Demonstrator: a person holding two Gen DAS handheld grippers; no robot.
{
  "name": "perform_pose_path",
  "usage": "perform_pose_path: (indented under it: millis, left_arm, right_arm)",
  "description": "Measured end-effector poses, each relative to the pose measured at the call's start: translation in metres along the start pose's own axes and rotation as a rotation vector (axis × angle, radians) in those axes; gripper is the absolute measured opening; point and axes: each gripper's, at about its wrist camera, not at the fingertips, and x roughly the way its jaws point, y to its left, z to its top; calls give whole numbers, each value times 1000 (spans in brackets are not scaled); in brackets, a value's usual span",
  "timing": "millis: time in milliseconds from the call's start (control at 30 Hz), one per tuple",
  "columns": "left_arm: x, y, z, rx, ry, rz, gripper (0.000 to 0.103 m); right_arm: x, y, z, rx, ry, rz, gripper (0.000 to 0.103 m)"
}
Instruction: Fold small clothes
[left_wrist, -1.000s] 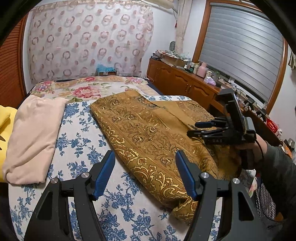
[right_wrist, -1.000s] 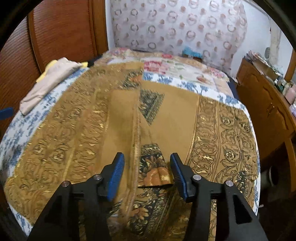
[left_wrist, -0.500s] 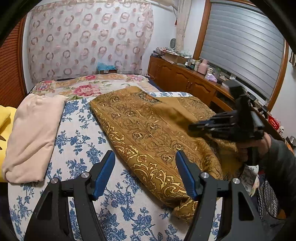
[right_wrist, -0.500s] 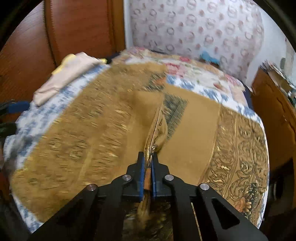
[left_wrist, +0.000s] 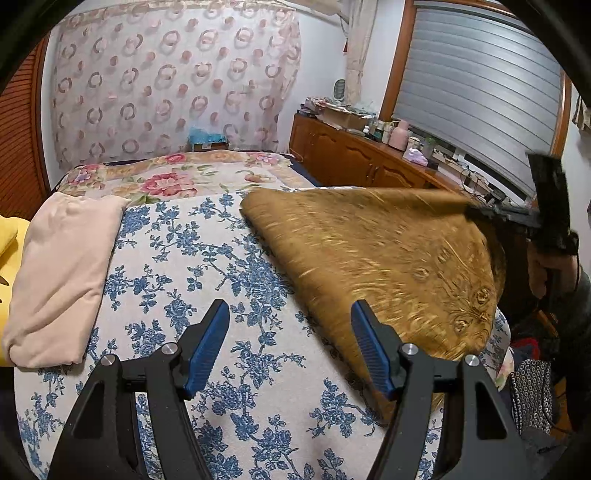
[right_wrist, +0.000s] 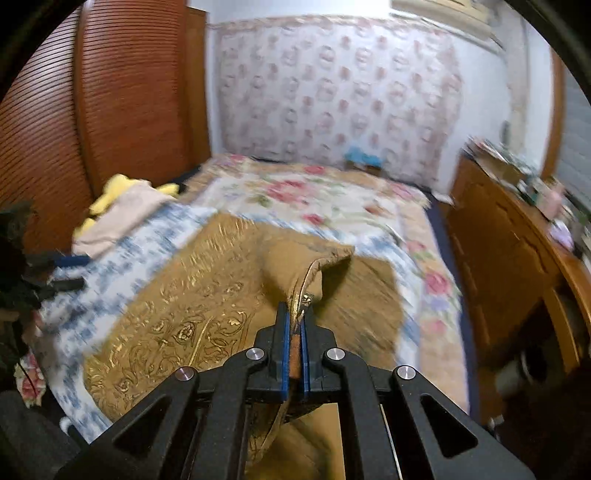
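Here we pinch the gold cloth (right_wrist: 177, 325) by its edge in our right gripper (right_wrist: 293, 325), lifting it off the bed (left_wrist: 229, 369) to fold it over. Our left gripper (left_wrist: 290, 347) hovers with fingers spread, empty. The cloth's long axis runs diagonally across the bed, away from us.

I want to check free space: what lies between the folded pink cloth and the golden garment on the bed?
Only bare blue-flowered bedsheet separates the pink cloth from the golden garment; the left wrist view shows it.
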Motion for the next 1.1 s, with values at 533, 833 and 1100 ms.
perform_pose_path:
  millis: [533,833,1100]
  left_arm:
    - [29,-18,19,37,33,-15,70]
    - [72,-18,46,59,78,-3,70]
    - [115,-4,74,37,119,18,70]
  right_arm:
    - [18,-37,-36,97,87,-57,44]
    - [69,-52,-7,67,81,-62,45]
    - [127,-73,18,49,124,-43,45]
